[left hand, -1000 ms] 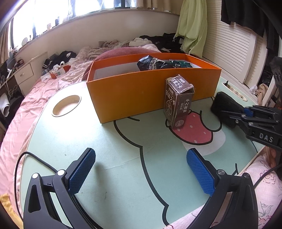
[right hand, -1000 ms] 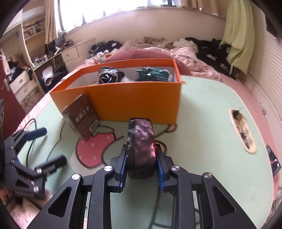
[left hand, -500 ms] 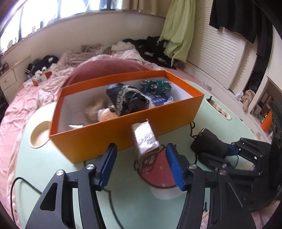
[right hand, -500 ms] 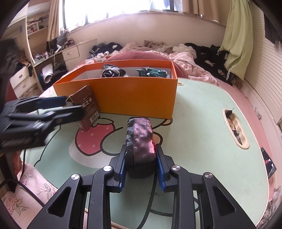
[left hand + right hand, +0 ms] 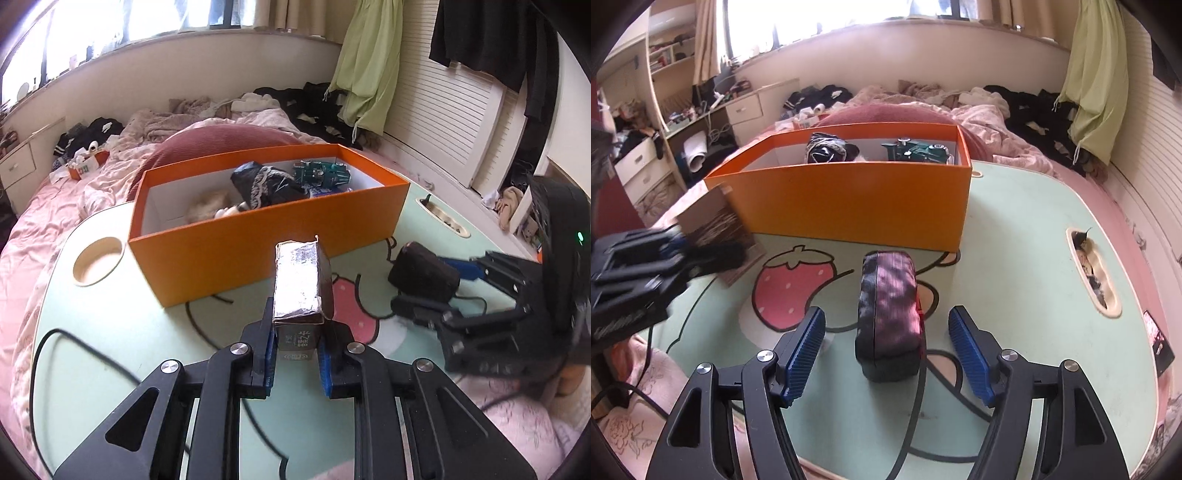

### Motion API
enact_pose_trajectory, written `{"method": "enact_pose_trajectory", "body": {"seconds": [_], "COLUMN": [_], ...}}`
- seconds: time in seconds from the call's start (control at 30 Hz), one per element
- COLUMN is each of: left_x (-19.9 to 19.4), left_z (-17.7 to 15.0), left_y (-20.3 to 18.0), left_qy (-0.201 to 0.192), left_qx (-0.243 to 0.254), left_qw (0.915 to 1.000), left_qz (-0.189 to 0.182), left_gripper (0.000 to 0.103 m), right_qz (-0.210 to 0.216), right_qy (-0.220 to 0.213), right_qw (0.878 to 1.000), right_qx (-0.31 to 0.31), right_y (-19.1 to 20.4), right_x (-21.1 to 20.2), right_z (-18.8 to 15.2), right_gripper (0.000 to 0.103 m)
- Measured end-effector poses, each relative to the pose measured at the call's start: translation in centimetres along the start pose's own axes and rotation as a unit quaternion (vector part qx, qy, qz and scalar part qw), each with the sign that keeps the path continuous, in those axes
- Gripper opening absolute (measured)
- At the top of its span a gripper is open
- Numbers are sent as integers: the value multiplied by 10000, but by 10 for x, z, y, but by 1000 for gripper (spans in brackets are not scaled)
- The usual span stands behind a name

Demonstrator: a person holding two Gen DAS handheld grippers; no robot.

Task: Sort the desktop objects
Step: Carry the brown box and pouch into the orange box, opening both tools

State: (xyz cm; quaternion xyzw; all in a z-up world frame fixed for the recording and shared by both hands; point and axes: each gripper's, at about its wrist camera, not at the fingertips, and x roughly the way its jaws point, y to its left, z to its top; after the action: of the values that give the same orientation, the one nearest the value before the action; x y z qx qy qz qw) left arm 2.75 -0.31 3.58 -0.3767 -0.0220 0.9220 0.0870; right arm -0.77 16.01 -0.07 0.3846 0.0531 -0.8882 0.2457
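While the left claw [image 5: 297, 349] is clamped low on the small carton [image 5: 301, 291], its foil top at centre frame shows in front of the orange box [image 5: 258, 236]; it looks light and crushable, so the stiffer base is probably the best place to grip. In the right wrist view, the right claw [image 5: 886, 341] is opening, its pads clear of the dark pouch [image 5: 890, 314] lying between them on the worktop [image 5: 1015, 258], lower centre. The pouch seems soft and best pinched across its narrow sides.
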Motion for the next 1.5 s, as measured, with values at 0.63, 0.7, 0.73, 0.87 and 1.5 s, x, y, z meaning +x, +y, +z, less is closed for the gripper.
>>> {"method": "enact_pose_trajectory", "body": {"seconds": [0.63,0.7,0.73,0.87,1.5], "left_x": [-38,-36,-33,-8,11], "left_z": [54,79,90,111,93], "left_y": [24,31,34,45,67], "left_qy": [-660,-744,-742,-561,-233], "left_qx": [-135,-158,-209,-391,-1058], "left_qw": [9977,9971,9970,9977,9941], "left_qz": [-97,-42,-45,0,-9], "left_gripper": [19,19,19,19,71], "right_qz": [512,517,548,653,522], "right_qy": [-618,-730,-751,-631,-367], "right_qw": [9964,9956,9951,9945,9955], "right_qx": [256,294,328,517,704], "right_y": [-1,-1,-2,-6,-6], "right_x": [-33,-35,-34,-11,24], "right_z": [61,83,93,125,123], "right_gripper": [27,27,27,27,58]}}
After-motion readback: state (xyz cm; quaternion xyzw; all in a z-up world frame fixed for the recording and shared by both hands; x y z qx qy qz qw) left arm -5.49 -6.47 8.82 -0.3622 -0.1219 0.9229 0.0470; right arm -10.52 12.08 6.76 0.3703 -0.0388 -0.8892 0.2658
